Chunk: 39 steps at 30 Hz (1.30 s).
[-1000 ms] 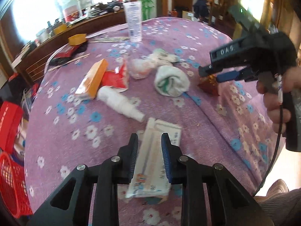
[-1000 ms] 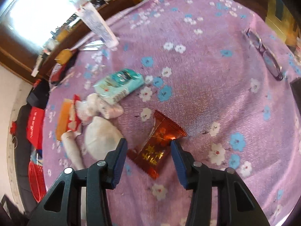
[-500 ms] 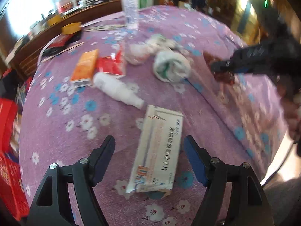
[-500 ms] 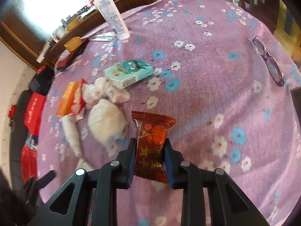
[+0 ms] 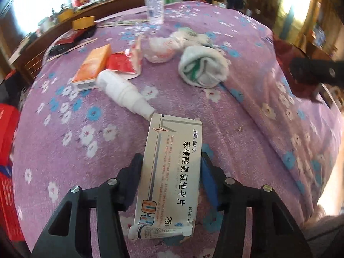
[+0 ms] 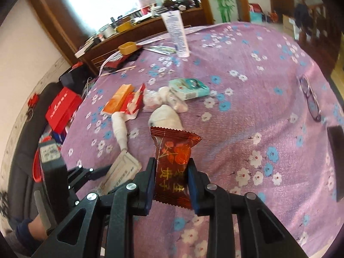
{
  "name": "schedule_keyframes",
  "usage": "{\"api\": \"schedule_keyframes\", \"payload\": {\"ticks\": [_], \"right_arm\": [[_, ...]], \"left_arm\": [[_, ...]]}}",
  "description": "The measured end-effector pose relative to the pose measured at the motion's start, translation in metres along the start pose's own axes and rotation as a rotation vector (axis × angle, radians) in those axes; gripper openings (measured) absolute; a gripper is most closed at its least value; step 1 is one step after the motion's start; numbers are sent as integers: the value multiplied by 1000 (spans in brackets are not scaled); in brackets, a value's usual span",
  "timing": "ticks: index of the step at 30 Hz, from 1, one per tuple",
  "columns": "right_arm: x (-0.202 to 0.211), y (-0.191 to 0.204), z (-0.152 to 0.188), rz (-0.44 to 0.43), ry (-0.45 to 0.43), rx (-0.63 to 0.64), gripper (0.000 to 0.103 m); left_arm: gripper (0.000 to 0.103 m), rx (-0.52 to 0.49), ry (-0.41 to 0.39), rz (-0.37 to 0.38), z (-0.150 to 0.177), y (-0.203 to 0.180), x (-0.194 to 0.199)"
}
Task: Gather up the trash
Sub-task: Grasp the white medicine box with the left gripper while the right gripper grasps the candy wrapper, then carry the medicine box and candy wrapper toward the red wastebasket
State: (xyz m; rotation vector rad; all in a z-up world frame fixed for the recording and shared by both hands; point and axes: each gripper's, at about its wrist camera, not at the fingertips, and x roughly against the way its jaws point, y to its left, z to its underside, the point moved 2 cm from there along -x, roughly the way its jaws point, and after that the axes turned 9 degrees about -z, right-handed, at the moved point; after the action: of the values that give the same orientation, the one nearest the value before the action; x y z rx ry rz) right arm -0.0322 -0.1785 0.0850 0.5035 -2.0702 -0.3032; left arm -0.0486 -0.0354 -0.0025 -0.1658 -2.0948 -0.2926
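Note:
My left gripper [image 5: 172, 172] is shut on a flattened white medicine box [image 5: 172, 172] with Chinese print, low over the purple flowered tablecloth [image 5: 258, 142]. It also shows in the right wrist view [image 6: 101, 172] with the box [image 6: 122, 169]. My right gripper [image 6: 172, 180] is shut on a dark red snack wrapper [image 6: 174, 163] and holds it above the cloth. More trash lies beyond: a white bottle [image 5: 124, 92], an orange box [image 5: 92, 64], a torn red wrapper [image 5: 122, 62], crumpled tissue [image 5: 161, 49] and a rolled white cloth [image 5: 202, 68].
A teal tissue pack [image 6: 189, 87], a tall clear tube [image 6: 176, 34] and eyeglasses [image 6: 309, 99] lie on the table. A red basket [image 5: 8, 185] stands on the floor at the left. A wooden sideboard [image 6: 137, 34] with clutter runs behind the table.
My left gripper opened wide, then closed on the medicine box. My right gripper closed on the red wrapper and lifted it off the cloth.

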Motion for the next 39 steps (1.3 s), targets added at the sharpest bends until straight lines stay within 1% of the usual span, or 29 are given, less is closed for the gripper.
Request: {"api": "schedule_keyframes", "payload": {"ticks": [3, 6, 10, 13, 15, 22, 29, 39], "right_arm": [[-2, 7, 5, 13, 8, 38, 29], [-5, 15, 8, 24, 13, 70, 29], [-10, 26, 10, 68, 24, 126, 29], [-14, 38, 13, 95, 27, 182, 29], [-15, 47, 14, 122, 25, 228, 29], [-16, 74, 20, 145, 5, 342, 29], [-19, 86, 22, 144, 9, 386, 29], [-21, 98, 26, 144, 11, 423, 29]], "left_arm": [[52, 59, -47, -4, 3, 8, 18], [52, 99, -121, -44, 3, 16, 44], [52, 135, -201, -101, 3, 25, 71], [52, 161, -226, -125, 3, 35, 83], [52, 171, -231, -137, 6, 42, 88], [52, 213, -234, -169, 18, 60, 97], [52, 235, -228, -189, 25, 69, 100], [52, 256, -230, -199, 32, 74, 105]]}}
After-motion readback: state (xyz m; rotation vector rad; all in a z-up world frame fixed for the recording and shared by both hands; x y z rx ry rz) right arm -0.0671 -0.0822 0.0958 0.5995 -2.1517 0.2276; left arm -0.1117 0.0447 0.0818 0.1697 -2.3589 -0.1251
